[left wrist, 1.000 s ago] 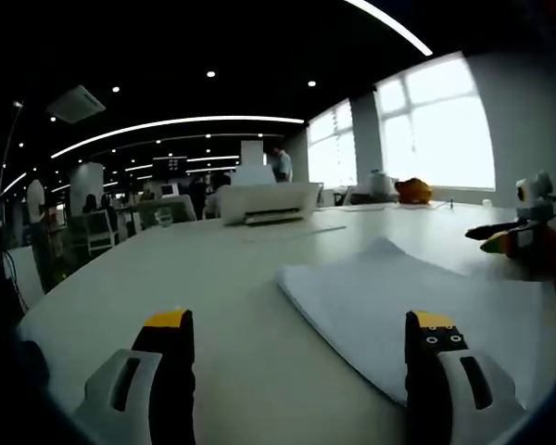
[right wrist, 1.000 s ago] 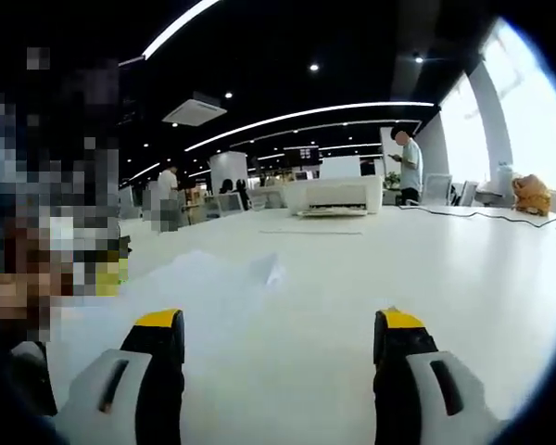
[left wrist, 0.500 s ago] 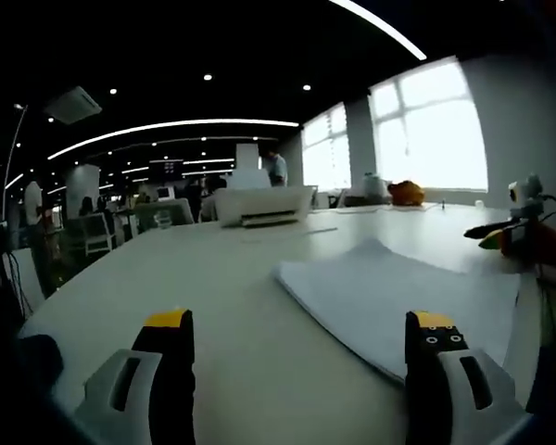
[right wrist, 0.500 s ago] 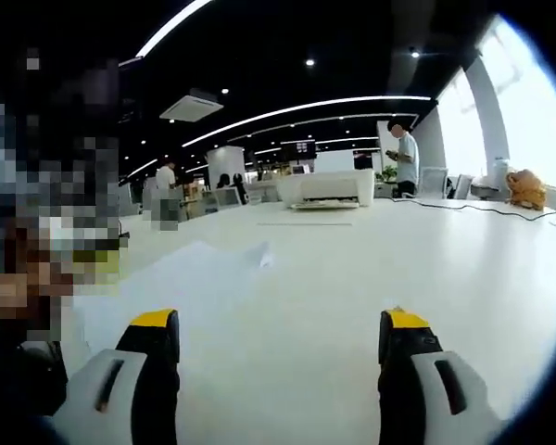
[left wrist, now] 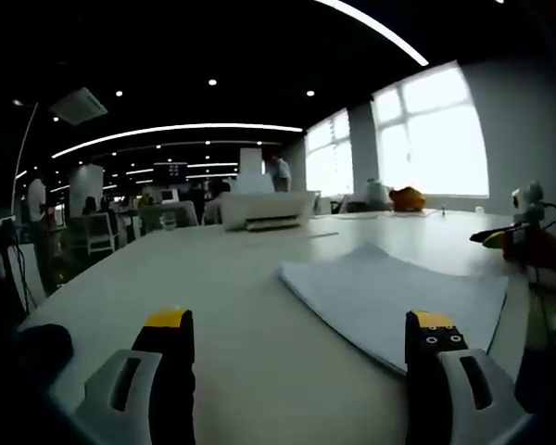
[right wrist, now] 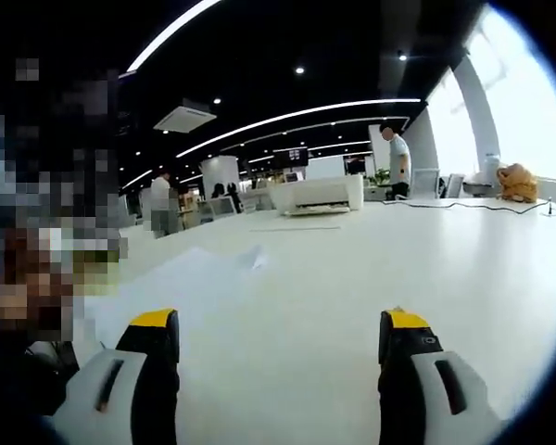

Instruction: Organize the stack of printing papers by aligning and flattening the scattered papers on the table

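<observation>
My left fingers (left wrist: 173,329) stand wide apart with nothing between them, their yellow tips hovering low over the white bench (left wrist: 222,297). My right fingers (right wrist: 154,329) are spread just as wide and hold nothing either. From the left gripper (left wrist: 301,324) I see the stack of printing papers (left wrist: 389,292) lying flat on the bench ahead and to the right of my fingers, its near corner close beside the right-hand fingertip; I cannot tell whether they touch. One sheet in the stack lifts into a low peak near the far edge. Past the papers, at the right edge, the other gripper (left wrist: 524,236) shows, small and partly cut off. From the right gripper (right wrist: 283,324) the same papers (right wrist: 190,278) spread on the bench to the left of my fingers, with a small upturned corner at their far end. A white printer (left wrist: 269,206) sits well back on the bench, with a single loose sheet (left wrist: 292,235) lying just in front of it. A person (right wrist: 400,162) stands behind the bench near bright windows (left wrist: 431,139), and an orange soft toy (right wrist: 516,181) rests at the far side by the glass.
</observation>
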`<action>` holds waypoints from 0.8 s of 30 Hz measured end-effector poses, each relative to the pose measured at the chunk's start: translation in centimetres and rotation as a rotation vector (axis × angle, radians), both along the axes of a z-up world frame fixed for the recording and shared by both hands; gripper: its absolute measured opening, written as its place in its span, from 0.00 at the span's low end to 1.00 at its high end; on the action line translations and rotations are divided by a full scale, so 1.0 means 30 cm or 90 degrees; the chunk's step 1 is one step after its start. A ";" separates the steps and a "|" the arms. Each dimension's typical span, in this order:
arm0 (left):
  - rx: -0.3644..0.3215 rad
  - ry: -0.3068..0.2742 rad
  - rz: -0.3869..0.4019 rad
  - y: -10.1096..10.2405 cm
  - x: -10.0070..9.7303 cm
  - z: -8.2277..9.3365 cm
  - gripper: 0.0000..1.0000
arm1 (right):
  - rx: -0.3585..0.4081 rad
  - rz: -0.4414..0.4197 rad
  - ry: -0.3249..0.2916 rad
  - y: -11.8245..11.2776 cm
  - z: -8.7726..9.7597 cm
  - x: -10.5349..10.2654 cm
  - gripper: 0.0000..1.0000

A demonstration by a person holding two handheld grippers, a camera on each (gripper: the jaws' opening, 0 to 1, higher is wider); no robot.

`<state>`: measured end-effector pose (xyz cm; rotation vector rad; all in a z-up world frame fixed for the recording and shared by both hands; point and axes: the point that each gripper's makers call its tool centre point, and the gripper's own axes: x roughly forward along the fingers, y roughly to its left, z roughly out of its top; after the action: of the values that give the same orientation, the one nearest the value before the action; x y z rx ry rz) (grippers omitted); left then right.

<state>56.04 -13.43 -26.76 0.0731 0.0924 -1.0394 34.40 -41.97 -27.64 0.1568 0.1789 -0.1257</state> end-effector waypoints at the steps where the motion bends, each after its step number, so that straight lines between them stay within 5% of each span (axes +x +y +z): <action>1: -0.001 0.002 -0.002 0.000 -0.002 0.000 0.97 | 0.002 -0.002 -0.002 0.000 0.001 -0.003 0.84; 24: -0.005 0.024 -0.012 0.060 -0.020 -0.018 0.96 | 0.020 0.004 0.012 0.030 -0.015 -0.048 0.86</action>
<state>55.43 -11.64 -27.32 0.0482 0.1221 -1.0602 32.97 -41.08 -28.08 0.1870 0.1997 -0.1184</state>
